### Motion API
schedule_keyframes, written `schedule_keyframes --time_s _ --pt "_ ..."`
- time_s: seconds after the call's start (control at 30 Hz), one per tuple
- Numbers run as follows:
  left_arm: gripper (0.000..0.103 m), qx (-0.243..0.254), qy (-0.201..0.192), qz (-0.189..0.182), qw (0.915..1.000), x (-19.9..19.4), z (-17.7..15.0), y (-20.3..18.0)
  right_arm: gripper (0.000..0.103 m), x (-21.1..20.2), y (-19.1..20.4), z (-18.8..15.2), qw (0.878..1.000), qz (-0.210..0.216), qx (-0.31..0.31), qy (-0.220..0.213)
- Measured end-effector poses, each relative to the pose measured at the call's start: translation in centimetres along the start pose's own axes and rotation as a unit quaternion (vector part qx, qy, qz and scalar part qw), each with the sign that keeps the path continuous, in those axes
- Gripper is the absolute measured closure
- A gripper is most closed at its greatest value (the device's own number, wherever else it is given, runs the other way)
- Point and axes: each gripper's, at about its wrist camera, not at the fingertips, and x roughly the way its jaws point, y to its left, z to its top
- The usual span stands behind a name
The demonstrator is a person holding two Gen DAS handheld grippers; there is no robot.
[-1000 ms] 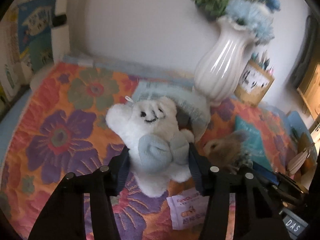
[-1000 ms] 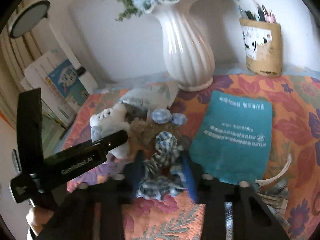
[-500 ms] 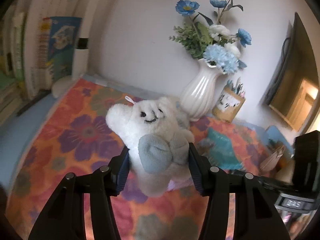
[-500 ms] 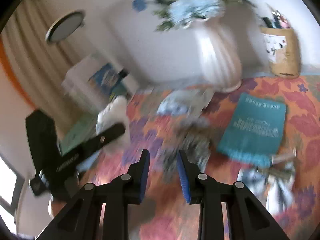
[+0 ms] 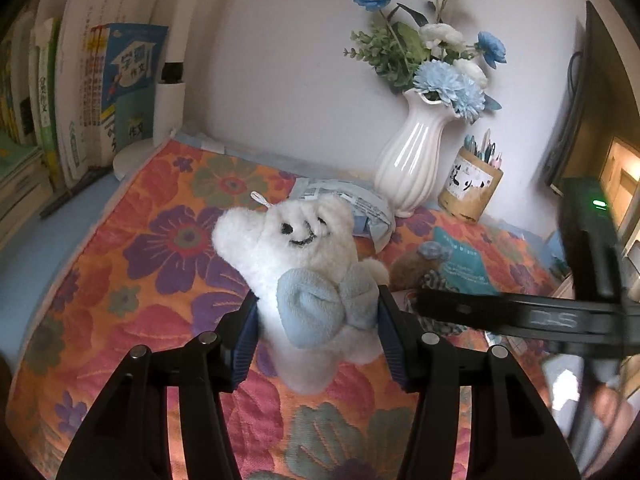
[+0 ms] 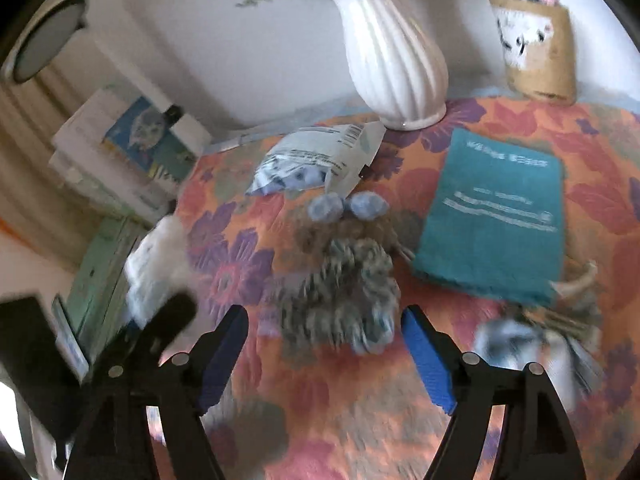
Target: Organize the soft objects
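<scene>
Clutter crowds the far edge of the floral cloth (image 5: 132,280) that covers the worktop. One white ribbed vase (image 5: 412,160) of blue and white flowers stands against the wall, and just to its right is one brown pen holder (image 5: 470,184) full of pens. At the left, a row of books (image 5: 80,92) stands upright beside one white lamp base (image 5: 134,156). One printed plastic packet (image 6: 320,160) lies in front of the vase, and one teal cloth (image 6: 496,212) lies flat to the right of it.

Two soft toys show. The white plush toy (image 5: 304,252), with a stitched face and a pale blue bow, is up off the cloth in the left gripper (image 5: 318,320), whose jaws are narrowed and press into its sides just at the bow. The second, a brown plush with a blue check scarf (image 6: 340,276) and two blue ears, lies on the cloth between the packet and the teal cloth.

The right gripper (image 6: 324,344) hovers over that brown plush. Its jaws are opening and stand wide, with the toy's lower end between them in the right wrist view but neither pad pressing on it. That view is blurred, so I cannot tell whether the pads brush the toy.

In the left wrist view the black body of the right gripper crosses the right side and hides part of the brown plush and the teal cloth. A blurred heap of small items (image 6: 540,340) lies at the near right.
</scene>
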Motion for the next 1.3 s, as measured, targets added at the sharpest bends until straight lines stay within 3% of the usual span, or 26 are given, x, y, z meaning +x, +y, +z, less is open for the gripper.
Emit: schedule_keyframes --time_s 0.03,0.07,0.1,0.13,0.17,0.23,0.3,0.47,0.57,0.63,0.73,0.83,1.0,1.07,1.2,1.27,1.3 --pt "0.052 -0.002 0.001 0.002 1.0 0.0 0.0 0.1 0.026 0.7 0.2 0.4 1.0 -0.016 -0.003 0.002" --pt "0.052 -0.003 0.001 0.003 1.0 0.0 0.0 0.1 0.035 1.2 0.6 0.6 0.999 -0.035 -0.013 0.003" --pt "0.052 -0.003 0.001 0.002 1.0 0.0 0.0 0.1 0.048 1.5 0.9 0.7 0.999 -0.048 -0.024 0.002" --pt "0.052 -0.003 0.0 0.003 1.0 0.0 -0.1 0.1 0.069 1.7 1.2 0.6 0.997 -0.057 -0.041 0.005" --pt "0.052 -0.001 -0.001 0.004 1.0 0.0 -0.1 0.0 0.069 1.6 1.4 0.5 0.997 -0.064 -0.049 0.002" --pt "0.052 0.004 -0.002 0.006 1.0 0.0 -0.1 -0.2 0.085 0.5 1.6 0.3 0.995 -0.075 -0.059 -0.019" --pt "0.052 0.007 -0.003 0.007 0.9999 -0.1 -0.1 -0.4 0.086 -1.2 1.6 0.1 0.995 -0.068 -0.062 -0.043" --pt "0.052 0.006 -0.004 0.006 1.0 -0.1 -0.1 -0.3 0.086 -6.5 1.8 -1.1 0.994 0.013 -0.067 -0.088" --pt "0.051 0.003 -0.003 0.004 1.0 -0.1 -0.2 -0.2 0.086 -9.4 1.9 -3.1 0.992 0.045 -0.083 -0.084" --pt "0.051 0.005 -0.003 0.005 1.0 -0.1 -0.2 -0.2 0.085 -9.7 1.9 -4.6 0.992 0.053 -0.104 -0.044" --pt "0.052 0.01 -0.004 0.006 0.9999 -0.2 -0.2 -0.3 0.078 -8.2 1.2 -7.2 0.993 0.001 -0.12 0.021" --pt "0.052 0.014 -0.005 0.008 0.9999 -0.3 -0.3 -0.4 0.043 -6.8 -0.8 -8.6 0.992 -0.059 -0.092 0.055" --pt "0.051 0.018 -0.003 0.01 0.9998 -0.2 -0.4 -0.6 0.038 -7.0 -2.5 -9.1 0.996 -0.052 -0.039 0.059" --pt "0.051 0.02 -0.004 0.01 0.9997 -0.2 -0.4 -0.7 0.03 -6.8 -2.1 -9.3 0.995 -0.069 -0.044 0.058" --pt "0.051 0.025 -0.004 0.012 0.9996 -0.1 -0.4 -0.8 0.031 -6.0 -1.1 -9.8 0.993 -0.099 -0.056 0.029" --pt "0.051 0.029 -0.006 0.013 0.9995 -0.2 -0.5 -1.0 0.064 -5.9 -0.8 -10.0 0.993 -0.101 -0.057 0.013" --pt "0.051 0.032 -0.008 0.014 0.9994 -0.3 -0.5 -1.1 0.067 -5.9 -0.5 -10.1 0.993 -0.097 -0.062 0.011"
